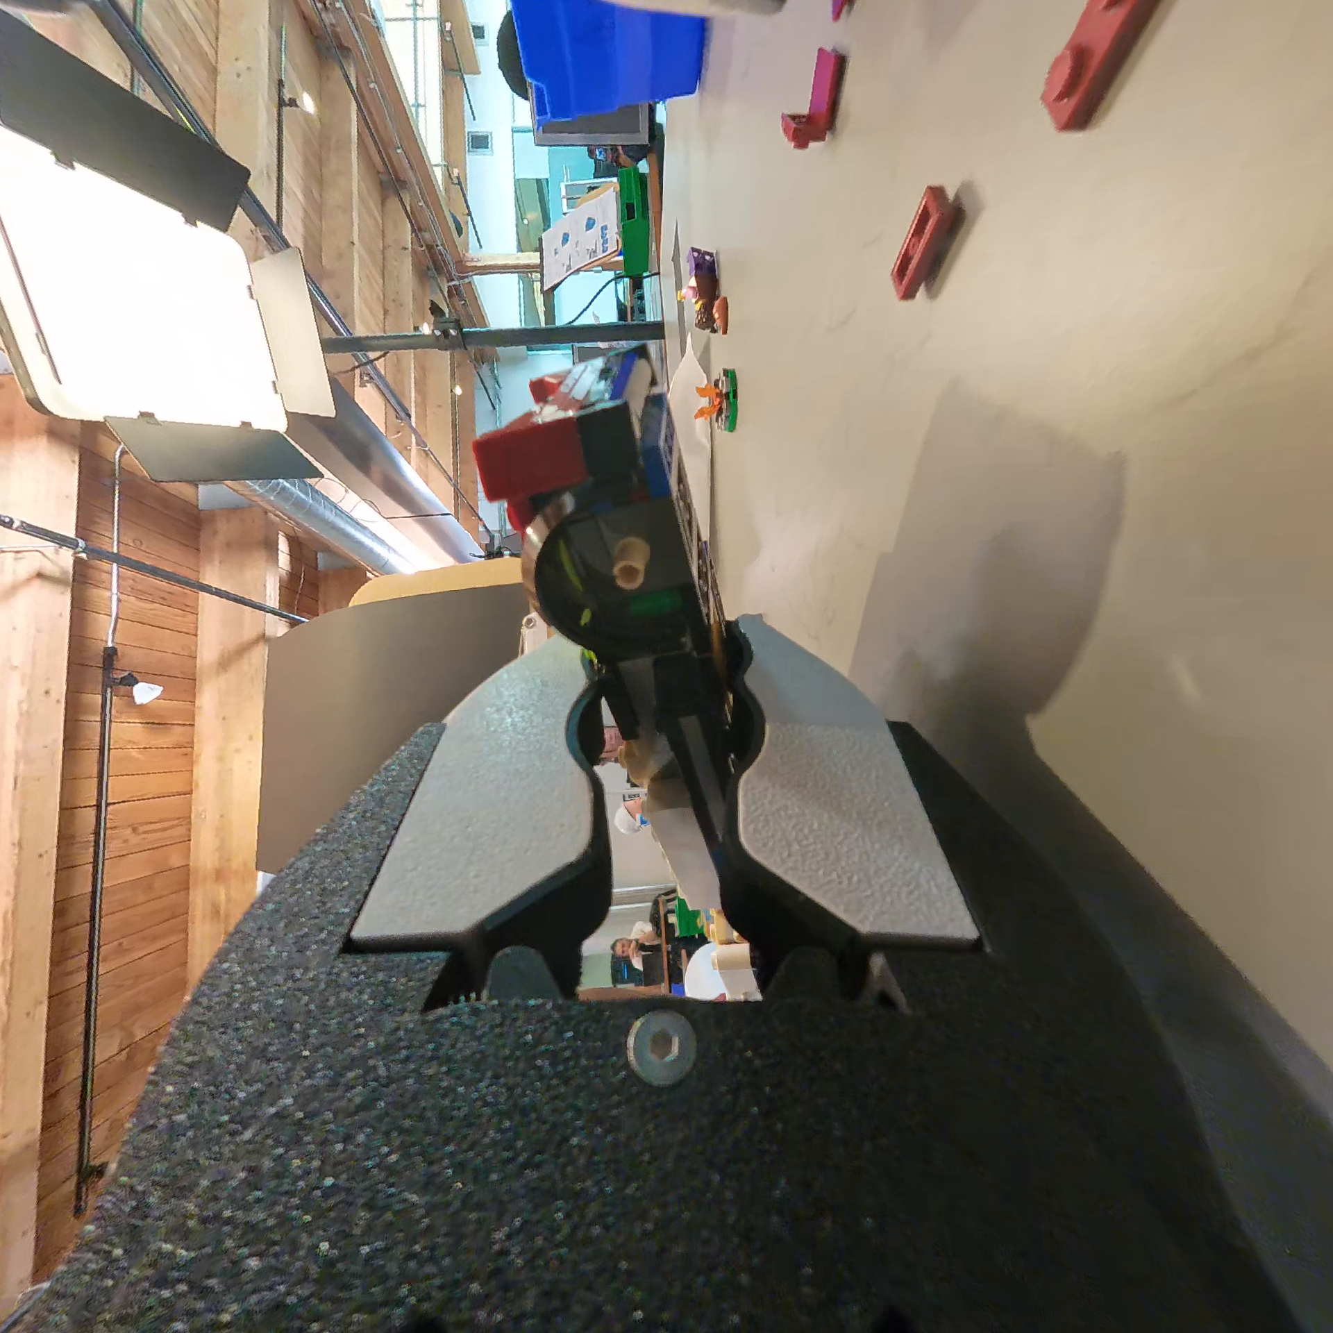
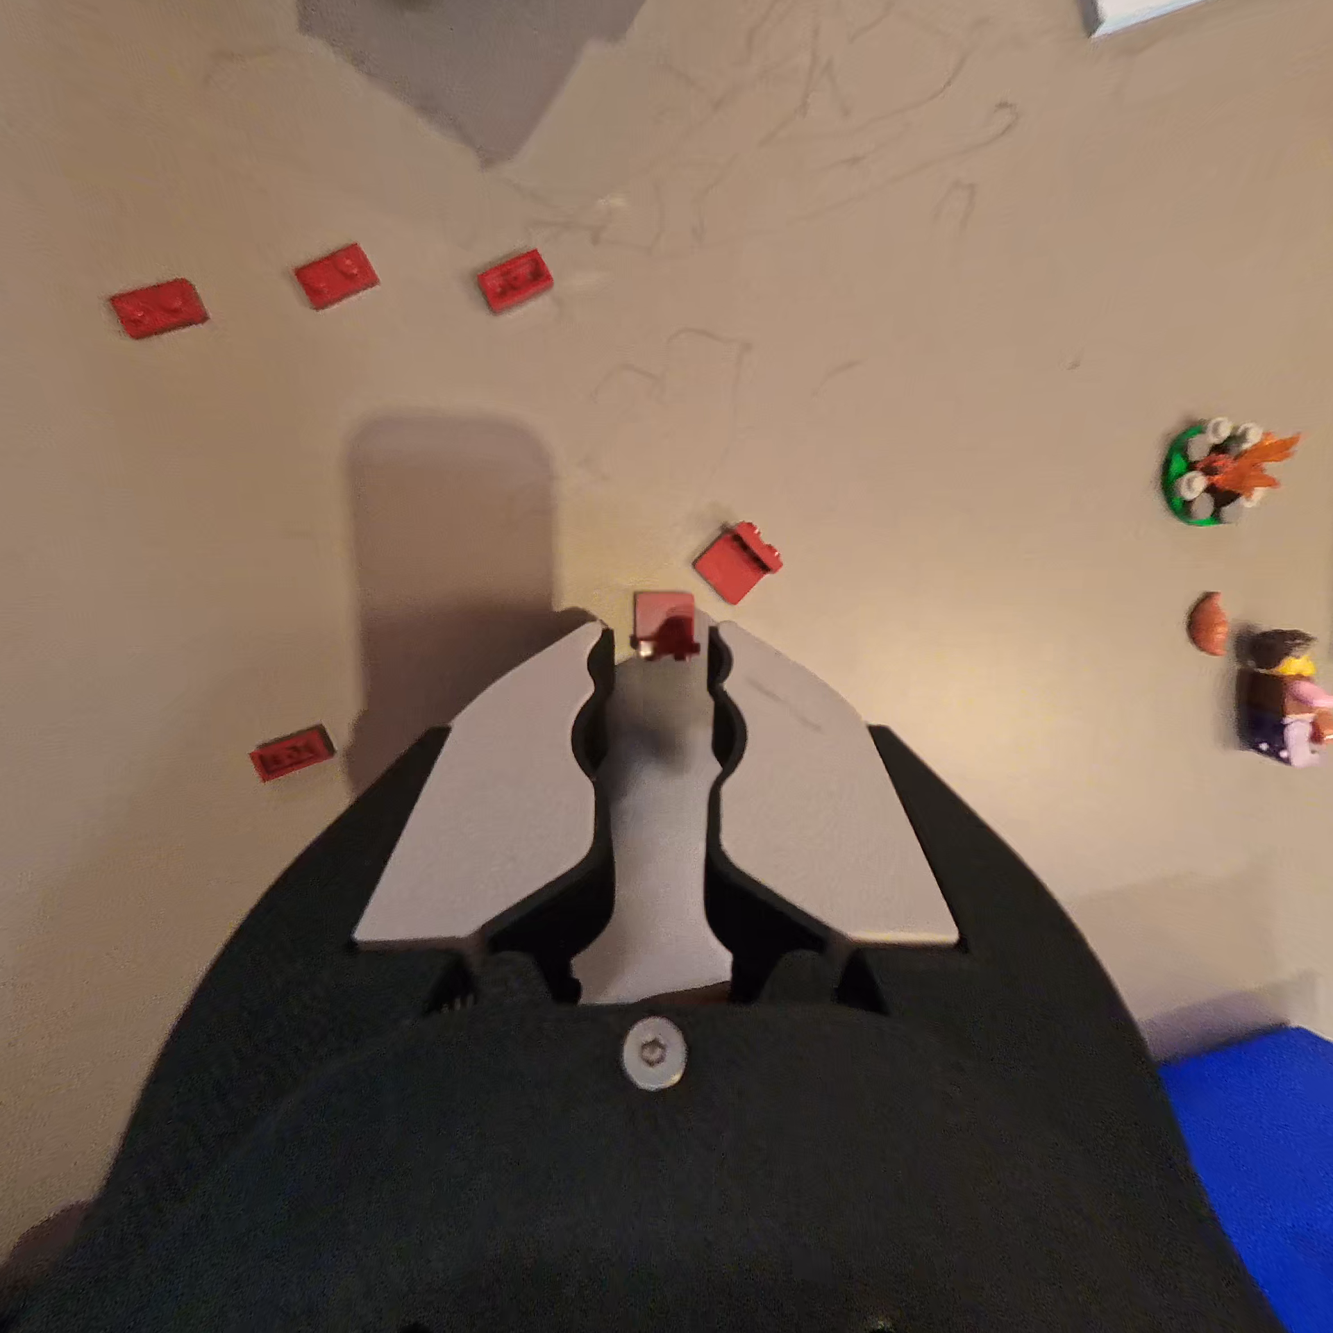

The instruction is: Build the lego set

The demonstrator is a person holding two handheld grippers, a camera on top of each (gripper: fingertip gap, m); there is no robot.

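Both grippers work over the beige bench. Left gripper (image 1: 667,692) clenches a black brick model (image 1: 627,570), held off the surface. Right gripper (image 2: 658,638) stands parted around a small red piece (image 2: 660,617) mid-bench, pads apart from it; squaring up and closing evenly looks wise, clear of the red hinged plate (image 2: 736,561) just beyond.

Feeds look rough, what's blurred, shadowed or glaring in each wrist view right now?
Left wrist view: lamp panel blown out white; brick model in the jaws soft; scene rolled sideways; wide shadow on table.
Right wrist view: red piece at the jaws blurred; rectangular shadow left of it; edges bowed.
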